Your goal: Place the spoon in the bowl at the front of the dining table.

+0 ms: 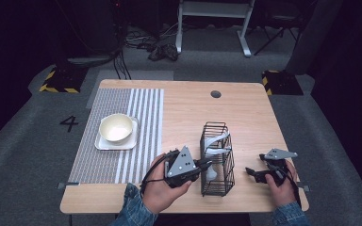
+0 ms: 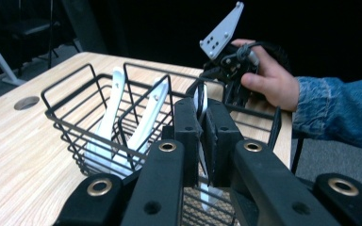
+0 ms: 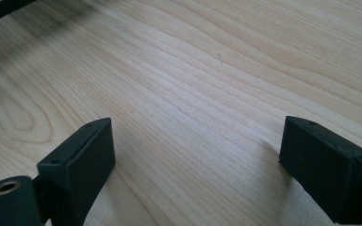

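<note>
A black wire basket (image 1: 217, 157) stands upright near the table's front edge, between my two grippers. Several white utensils (image 2: 109, 110) lean inside its far compartments. My left gripper (image 1: 206, 165) reaches into the basket's near compartment from the left. In the left gripper view this gripper (image 2: 202, 117) is shut on a thin white utensil (image 2: 201, 100) that stands upright between the pads, its lower end inside the basket. My right gripper (image 1: 250, 172) rests to the right of the basket, apart from it. Its jaws (image 3: 195, 155) stand open over bare wood with nothing between them.
A cream bowl (image 1: 116, 127) sits on a square white plate (image 1: 102, 143) on a striped grey placemat (image 1: 146, 117) at the left. A round cable hole (image 1: 216, 94) lies at the table's far side. Bare wood (image 1: 250, 122) spreads behind and to the right of the basket.
</note>
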### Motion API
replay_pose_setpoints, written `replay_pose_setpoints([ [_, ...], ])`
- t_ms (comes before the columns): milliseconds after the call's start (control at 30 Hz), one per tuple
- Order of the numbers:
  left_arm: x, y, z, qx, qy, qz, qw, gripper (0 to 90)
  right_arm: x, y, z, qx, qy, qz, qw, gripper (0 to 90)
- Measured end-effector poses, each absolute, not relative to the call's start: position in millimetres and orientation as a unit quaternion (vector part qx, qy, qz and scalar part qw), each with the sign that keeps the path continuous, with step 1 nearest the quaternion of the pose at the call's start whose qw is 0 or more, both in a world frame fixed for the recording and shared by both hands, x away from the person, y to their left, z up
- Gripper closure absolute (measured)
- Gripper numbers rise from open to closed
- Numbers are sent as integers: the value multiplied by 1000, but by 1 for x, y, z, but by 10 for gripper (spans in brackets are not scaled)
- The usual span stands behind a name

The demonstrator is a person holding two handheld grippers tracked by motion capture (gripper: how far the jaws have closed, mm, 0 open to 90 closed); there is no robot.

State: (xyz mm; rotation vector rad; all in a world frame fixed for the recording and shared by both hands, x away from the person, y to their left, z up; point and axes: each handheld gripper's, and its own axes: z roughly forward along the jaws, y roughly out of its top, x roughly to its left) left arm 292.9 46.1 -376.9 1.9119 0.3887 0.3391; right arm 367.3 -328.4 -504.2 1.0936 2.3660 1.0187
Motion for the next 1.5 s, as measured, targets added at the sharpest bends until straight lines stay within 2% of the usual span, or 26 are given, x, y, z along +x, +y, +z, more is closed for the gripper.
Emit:
replay_pose_setpoints([
  [733,293,55,-334,780,156,155,585,852,367,-328,-504,385,833,359,171,111],
  [1067,293,71,-319,769,166,176,592,853,367,-328,-504,385,833,359,171,111],
  [1500,301,103,-319,763,206,206,578,855,367,-328,-504,385,833,359,170,111],
])
